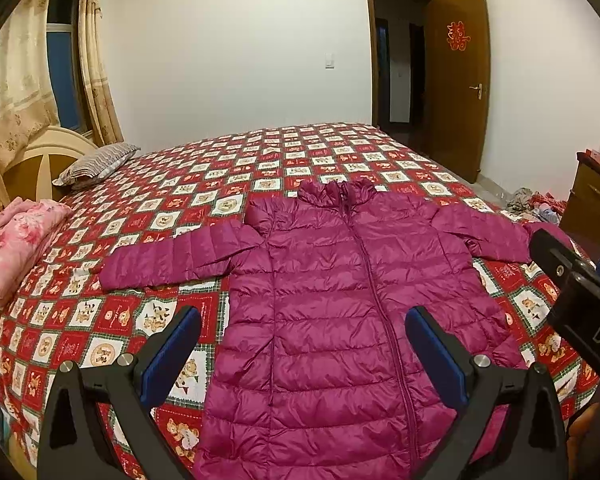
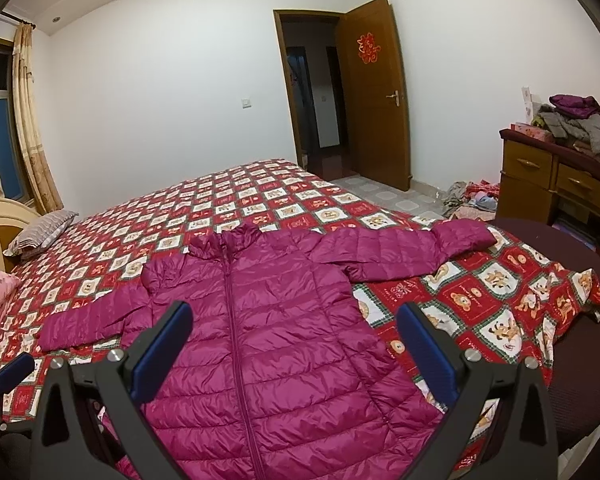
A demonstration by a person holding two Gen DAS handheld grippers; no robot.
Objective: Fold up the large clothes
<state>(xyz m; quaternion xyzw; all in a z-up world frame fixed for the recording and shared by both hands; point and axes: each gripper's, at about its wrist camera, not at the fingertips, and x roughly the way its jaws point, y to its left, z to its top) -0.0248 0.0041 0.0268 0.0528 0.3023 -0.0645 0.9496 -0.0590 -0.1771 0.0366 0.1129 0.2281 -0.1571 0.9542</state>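
A magenta quilted puffer jacket (image 1: 332, 304) (image 2: 268, 328) lies face up on the bed, zipped, collar toward the far side and both sleeves spread outward. My left gripper (image 1: 302, 326) hovers above its lower body, open, with nothing between the blue pads. My right gripper (image 2: 294, 322) is also open and empty, above the jacket's right half. The right gripper's black body (image 1: 580, 292) shows at the right edge of the left wrist view, and a blue pad of the left gripper (image 2: 14, 372) shows at the lower left of the right wrist view.
The bed (image 1: 260, 160) has a red and white checked bear-print cover. A striped pillow (image 1: 96, 164) and a folded pink quilt (image 1: 16, 240) lie at its left. A wooden dresser (image 2: 556, 184) piled with clothes stands at right, clothes lie on the floor (image 2: 472, 196), and a door (image 2: 376, 92) stands ajar.
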